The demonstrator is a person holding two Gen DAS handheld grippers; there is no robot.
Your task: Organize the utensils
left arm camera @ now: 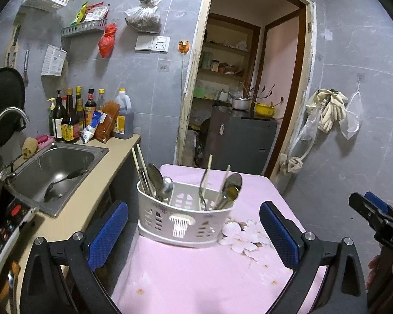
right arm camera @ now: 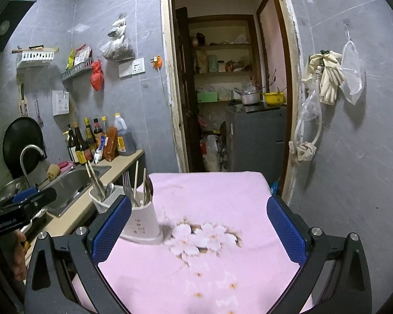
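there, utensil caddy (left arm camera: 185,218) near table edge (left arm camera: 133,235)

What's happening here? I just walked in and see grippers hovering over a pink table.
A person is sorting utensils with a hand-held gripper in each hand. The white utensil caddy stands on the pink tablecloth and holds spoons, chopsticks and a fork. The left hand-held gripper faces the caddy with jaws open, gripping nothing. The right hand-held gripper is also open and empty, with the caddy beside its left finger.
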